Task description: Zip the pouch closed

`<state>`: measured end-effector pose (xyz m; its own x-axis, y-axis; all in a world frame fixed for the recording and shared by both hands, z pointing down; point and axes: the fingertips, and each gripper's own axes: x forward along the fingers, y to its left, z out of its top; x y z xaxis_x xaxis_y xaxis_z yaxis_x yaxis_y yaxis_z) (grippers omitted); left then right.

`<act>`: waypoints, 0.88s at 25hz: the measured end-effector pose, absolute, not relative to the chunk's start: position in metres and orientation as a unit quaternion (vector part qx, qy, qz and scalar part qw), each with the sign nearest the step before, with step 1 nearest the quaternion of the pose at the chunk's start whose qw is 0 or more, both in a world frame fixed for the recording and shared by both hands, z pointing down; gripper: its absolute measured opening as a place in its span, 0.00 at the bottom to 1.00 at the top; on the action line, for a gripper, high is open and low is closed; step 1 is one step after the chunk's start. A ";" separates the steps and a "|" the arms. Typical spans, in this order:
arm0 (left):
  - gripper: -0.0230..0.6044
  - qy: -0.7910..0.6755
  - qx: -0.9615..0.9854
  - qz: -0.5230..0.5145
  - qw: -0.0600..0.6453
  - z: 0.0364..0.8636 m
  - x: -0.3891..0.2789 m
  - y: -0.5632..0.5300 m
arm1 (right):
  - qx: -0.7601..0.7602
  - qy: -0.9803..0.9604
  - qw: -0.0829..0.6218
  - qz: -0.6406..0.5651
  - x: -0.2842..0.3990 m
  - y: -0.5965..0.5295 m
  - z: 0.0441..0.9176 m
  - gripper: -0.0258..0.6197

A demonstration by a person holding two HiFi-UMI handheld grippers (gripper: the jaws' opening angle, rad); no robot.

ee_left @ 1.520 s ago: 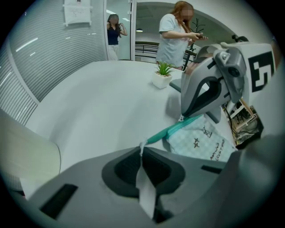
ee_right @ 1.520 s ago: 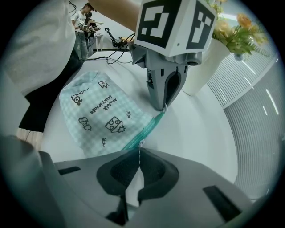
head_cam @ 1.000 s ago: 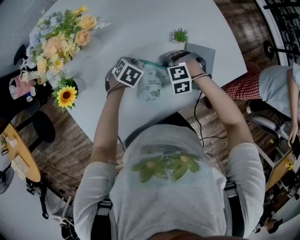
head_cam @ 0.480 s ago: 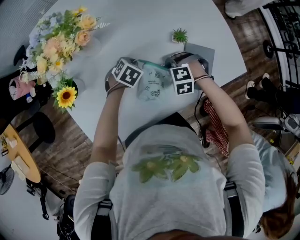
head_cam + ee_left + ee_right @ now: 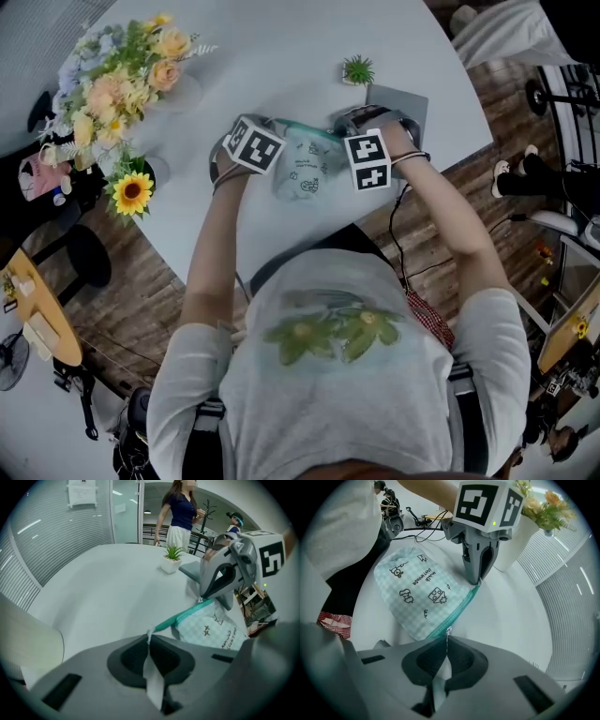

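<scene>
A round white bench [image 5: 281,56] carries a pale checked pouch [image 5: 305,169], which lies between two hand-held tongs. Its teal zip [image 5: 459,609] is stretched straight from one pair to the other, running left to right across the person. The left tongs [image 5: 150,641] are pinched shut on a white fabric tab [image 5: 149,634] at the zip's left end. The right tongs [image 5: 446,641] are pinched shut on the small metal pull [image 5: 447,631] at the opposite end. Any further closing would likely run along that line, away from the left tongs.
</scene>
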<state>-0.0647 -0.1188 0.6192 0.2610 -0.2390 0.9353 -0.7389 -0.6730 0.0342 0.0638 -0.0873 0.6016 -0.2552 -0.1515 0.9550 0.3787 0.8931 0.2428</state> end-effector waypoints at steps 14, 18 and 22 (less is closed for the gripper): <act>0.07 -0.327 0.754 0.516 0.244 0.620 -0.066 -0.119 | -0.059 -0.767 0.610 -0.193 0.090 -0.079 0.607 0.07; 0.07 -0.329 0.752 0.515 0.247 0.620 -0.066 -0.120 | -0.038 -0.775 0.603 -0.186 0.090 -0.079 0.608 0.07; 0.07 -0.335 0.752 0.512 0.246 0.619 -0.066 -0.120 | -0.019 -0.786 0.594 -0.171 0.090 -0.072 0.606 0.07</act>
